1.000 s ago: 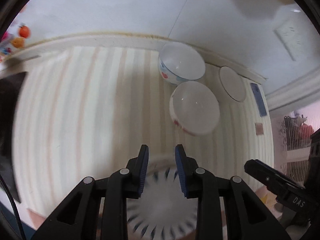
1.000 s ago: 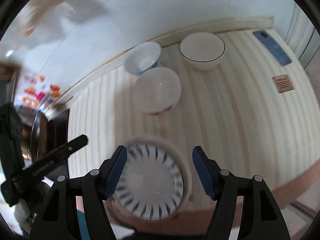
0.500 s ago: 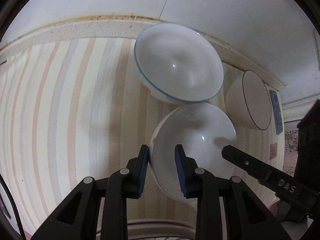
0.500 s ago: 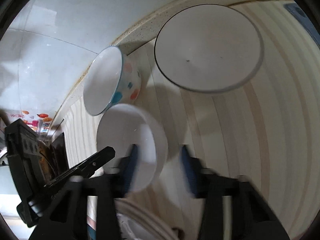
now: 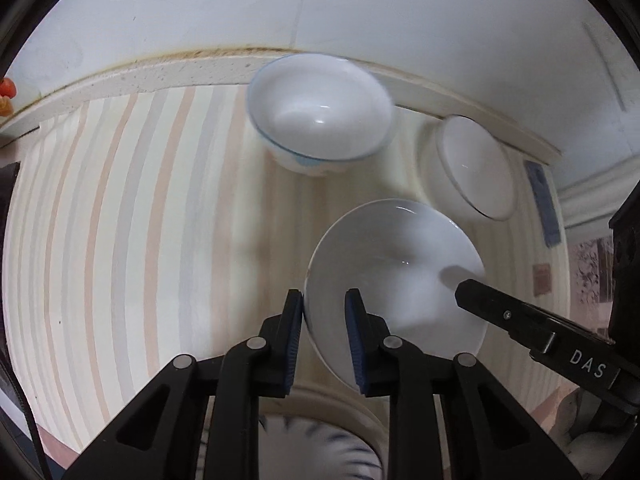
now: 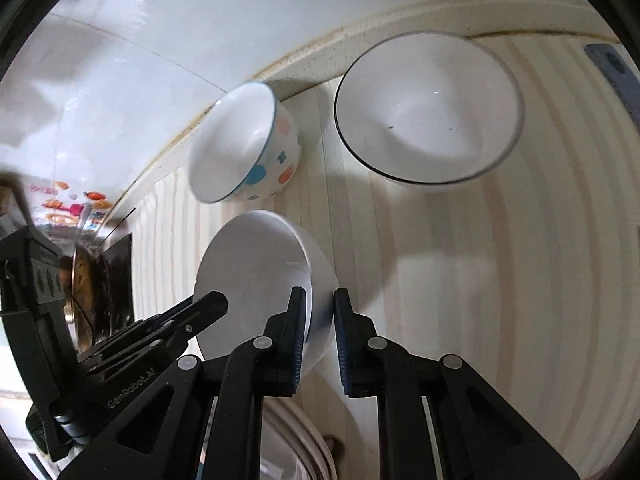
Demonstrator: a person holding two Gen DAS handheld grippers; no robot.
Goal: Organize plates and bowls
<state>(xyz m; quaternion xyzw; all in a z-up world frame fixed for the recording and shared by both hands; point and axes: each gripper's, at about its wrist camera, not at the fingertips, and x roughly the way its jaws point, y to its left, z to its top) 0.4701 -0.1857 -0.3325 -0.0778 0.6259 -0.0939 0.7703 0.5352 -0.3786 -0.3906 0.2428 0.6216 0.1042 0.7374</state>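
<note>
A plain white bowl (image 5: 396,276) is tilted above the striped counter, held from both sides. My left gripper (image 5: 323,312) is shut on its left rim. My right gripper (image 6: 318,312) is shut on its right rim; the bowl also shows in the right wrist view (image 6: 256,276). A spotted bowl with a blue rim (image 5: 320,114) (image 6: 248,144) stands at the back by the wall. A white bowl with a dark rim (image 5: 474,168) (image 6: 428,106) stands to its right. A plate with blue radial marks (image 5: 320,452) lies at the near edge, below the grippers.
The striped counter (image 5: 120,240) ends at a raised ledge and white wall behind. A blue flat object (image 5: 542,200) and a small brown tag (image 5: 542,284) lie at the far right. Dark cookware (image 6: 86,280) stands to the left.
Both grippers moved from over the patterned plate to the plain white bowl and closed on its opposite rims. The bowl is now lifted and tilted, shifted right and nearer.
</note>
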